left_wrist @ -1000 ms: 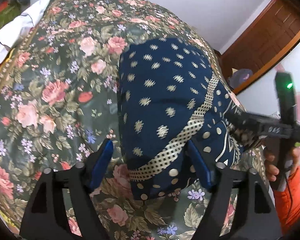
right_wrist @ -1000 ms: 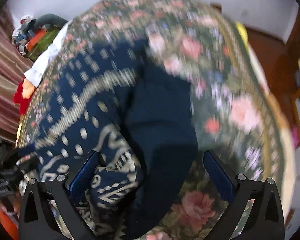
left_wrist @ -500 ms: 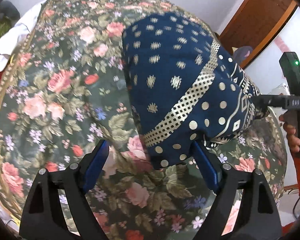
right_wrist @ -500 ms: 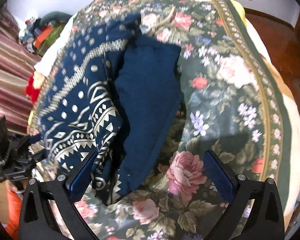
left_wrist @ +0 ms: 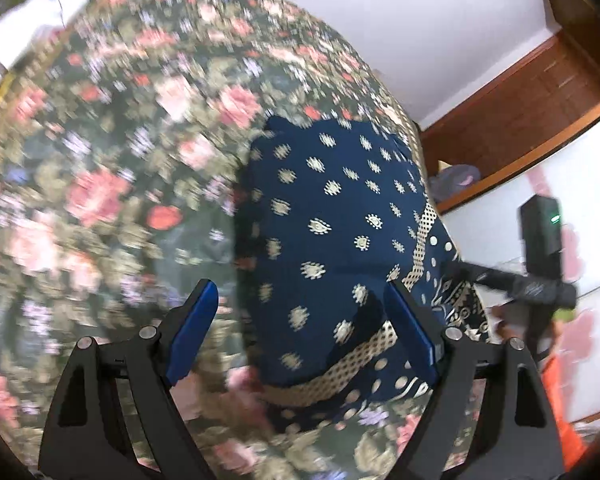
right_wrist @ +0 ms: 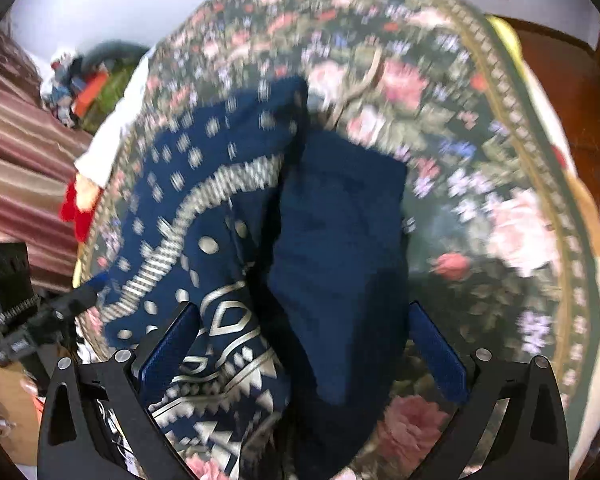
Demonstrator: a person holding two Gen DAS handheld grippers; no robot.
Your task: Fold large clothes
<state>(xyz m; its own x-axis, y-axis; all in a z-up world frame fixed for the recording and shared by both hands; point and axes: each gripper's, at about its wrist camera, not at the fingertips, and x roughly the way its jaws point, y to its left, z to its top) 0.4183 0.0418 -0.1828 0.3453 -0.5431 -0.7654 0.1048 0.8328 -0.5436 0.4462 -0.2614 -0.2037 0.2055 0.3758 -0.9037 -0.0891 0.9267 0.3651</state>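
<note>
A navy garment (left_wrist: 332, 240) with gold dots and a gold patterned band lies folded on the floral bedspread (left_wrist: 100, 200). In the left wrist view my left gripper (left_wrist: 300, 316) is open just above its near hem, and its right finger (left_wrist: 408, 324) hangs over the gold band. In the right wrist view the garment (right_wrist: 204, 216) shows a plain navy flap (right_wrist: 340, 248) turned over its patterned side. My right gripper (right_wrist: 300, 344) is open over that flap and grips no cloth. Each gripper appears in the other's view: the right gripper (left_wrist: 540, 288) and the left gripper (right_wrist: 40, 320).
The bedspread (right_wrist: 480, 160) covers a bed with a gold-trimmed edge on the right. A white sheet (left_wrist: 32, 28) lies at the far left corner. Brown wooden furniture (left_wrist: 540, 100) stands against the wall. A heap of clothes (right_wrist: 84, 80) and striped fabric (right_wrist: 16, 168) lie left of the bed.
Both views are now blurred by motion. The left gripper has come back over the garment's near hem, and the right gripper has moved closer to the plain navy flap. Both stay open.
</note>
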